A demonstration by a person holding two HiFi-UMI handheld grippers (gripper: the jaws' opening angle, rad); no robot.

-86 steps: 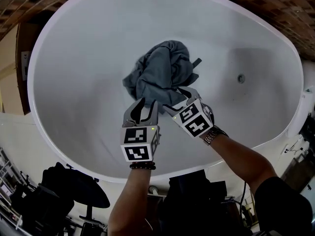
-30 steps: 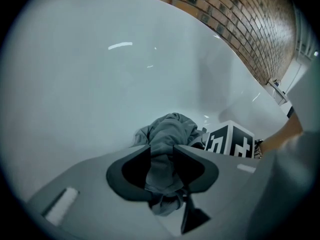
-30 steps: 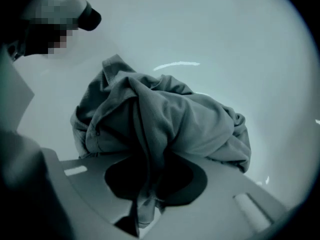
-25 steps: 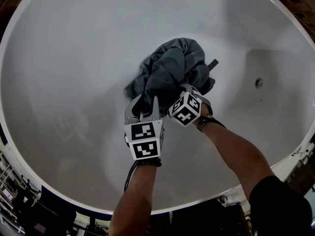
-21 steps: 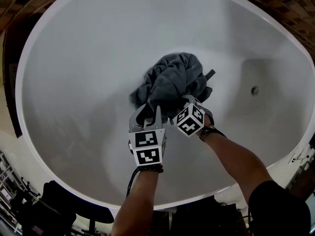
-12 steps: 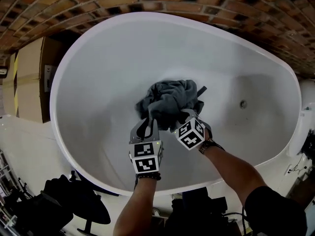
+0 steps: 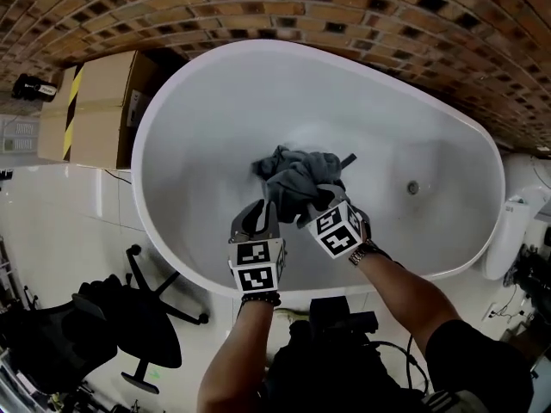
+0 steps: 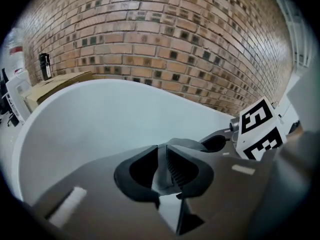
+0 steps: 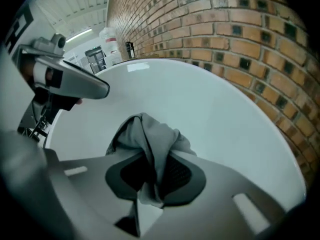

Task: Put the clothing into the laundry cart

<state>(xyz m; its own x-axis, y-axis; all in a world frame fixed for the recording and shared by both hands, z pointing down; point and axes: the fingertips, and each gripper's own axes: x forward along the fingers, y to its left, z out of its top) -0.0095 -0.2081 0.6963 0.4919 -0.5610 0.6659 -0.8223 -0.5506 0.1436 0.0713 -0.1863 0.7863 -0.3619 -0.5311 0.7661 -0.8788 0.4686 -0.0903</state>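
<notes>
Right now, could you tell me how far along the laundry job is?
Done: the grey clothing is gripped. In hand: the right gripper is shut on it over the bathtub, and the left gripper, whose jaws have just been closing, pinches a fold too. Left: carrying it to the laundry cart, which no view shows.

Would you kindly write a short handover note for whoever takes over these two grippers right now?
Left gripper: its jaws have just been closing and are now pinched on a fold of the grey clothing.
Right gripper: shut on the same clothing, with cloth bunched between its jaws.
Where: the clothing is bunched at both grippers' tips, over the white bathtub. No laundry cart is in view.
Done: both grippers have hold of the clothing.
Left: find the cart, carry the clothing over and release it inside.
</notes>
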